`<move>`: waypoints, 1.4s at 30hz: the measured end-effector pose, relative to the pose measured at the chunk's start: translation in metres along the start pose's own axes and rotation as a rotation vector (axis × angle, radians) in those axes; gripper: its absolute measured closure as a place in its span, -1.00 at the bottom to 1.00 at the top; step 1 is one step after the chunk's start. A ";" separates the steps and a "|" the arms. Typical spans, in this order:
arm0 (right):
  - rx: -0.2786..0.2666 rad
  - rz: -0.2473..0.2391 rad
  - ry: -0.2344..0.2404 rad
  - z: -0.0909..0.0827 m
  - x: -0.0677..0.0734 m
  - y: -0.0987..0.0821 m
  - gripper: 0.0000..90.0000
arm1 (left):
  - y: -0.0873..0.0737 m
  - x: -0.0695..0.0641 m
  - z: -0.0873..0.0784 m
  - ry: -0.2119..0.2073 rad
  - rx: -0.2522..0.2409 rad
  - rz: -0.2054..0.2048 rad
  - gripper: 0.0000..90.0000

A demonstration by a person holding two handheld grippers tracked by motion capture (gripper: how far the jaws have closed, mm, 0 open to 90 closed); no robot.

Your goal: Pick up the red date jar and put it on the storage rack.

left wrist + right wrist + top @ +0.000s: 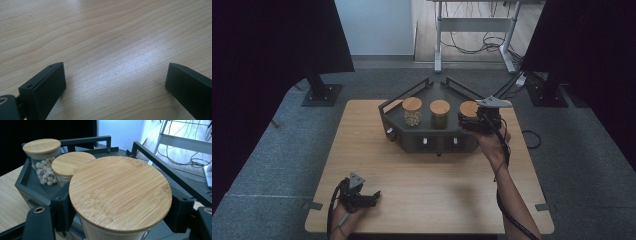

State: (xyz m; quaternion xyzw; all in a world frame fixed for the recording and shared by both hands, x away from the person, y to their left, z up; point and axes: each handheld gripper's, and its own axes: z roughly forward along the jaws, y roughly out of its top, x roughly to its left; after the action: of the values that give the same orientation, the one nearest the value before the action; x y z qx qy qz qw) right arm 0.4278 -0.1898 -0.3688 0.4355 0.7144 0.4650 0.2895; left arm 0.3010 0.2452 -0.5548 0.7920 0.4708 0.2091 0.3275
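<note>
A dark angular rack point(432, 142) stands at the back of the wooden table point(427, 190) and holds three glass jars with wooden lids. The left jar point(412, 114) contains pale round pieces, and the middle jar point(440, 115) has darker contents. My right gripper point(468, 123) is shut on the right jar point(468, 107), its jaws pressing on both sides just under the lid point(120, 192). In the right gripper view the left jar point(42, 157) and middle jar point(72, 163) stand behind it. My left gripper point(373, 196) rests low on the table near the front left corner. It point(115, 82) stands open over bare wood.
The rack has raised black rails point(160, 167) around its back. Beyond the table are grey carpet, two black stands point(319, 92), a white desk frame point(474, 30) with cables, and dark curtains on both sides. The right gripper's cable trails along the forearm point(512, 200).
</note>
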 end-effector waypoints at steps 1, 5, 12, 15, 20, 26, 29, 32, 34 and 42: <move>0.001 0.000 -0.002 0.001 -0.001 0.001 -0.45 | 0.000 0.000 0.000 0.000 0.000 0.000 -0.94; 0.000 0.002 -0.008 0.004 -0.003 0.003 -0.45 | 0.000 0.000 0.000 0.000 0.000 0.000 -0.94; 0.003 0.004 -0.019 0.010 -0.006 0.006 -0.45 | 0.000 0.000 0.000 -0.001 0.002 0.001 -0.94; 0.002 0.004 -0.022 0.012 -0.006 0.007 -0.45 | 0.000 0.000 0.000 0.000 0.002 0.002 -0.94; 0.005 0.004 -0.026 0.016 -0.007 0.009 -0.45 | 0.000 0.000 0.000 0.000 0.002 0.003 -0.94; 0.006 0.006 -0.030 0.021 -0.009 0.009 -0.45 | 0.000 0.000 0.000 0.000 0.002 0.003 -0.94; 0.005 -0.005 -0.032 0.025 -0.010 0.009 -0.45 | 0.000 0.000 0.000 0.000 0.002 0.001 -0.94; 0.004 -0.005 -0.035 0.026 -0.010 0.009 -0.45 | 0.000 0.000 0.000 0.000 0.002 0.001 -0.94; 0.004 -0.009 -0.035 0.028 -0.011 0.009 -0.45 | 0.000 0.000 0.000 -0.001 0.002 -0.001 -0.94; 0.010 -0.009 -0.040 0.035 -0.014 0.008 -0.45 | 0.000 0.000 0.000 0.000 0.002 0.000 -0.94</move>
State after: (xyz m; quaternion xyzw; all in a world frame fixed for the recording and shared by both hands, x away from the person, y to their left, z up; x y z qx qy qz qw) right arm 0.4658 -0.1863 -0.3760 0.4428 0.7129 0.4513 0.3035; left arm 0.3008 0.2452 -0.5548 0.7923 0.4712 0.2085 0.3269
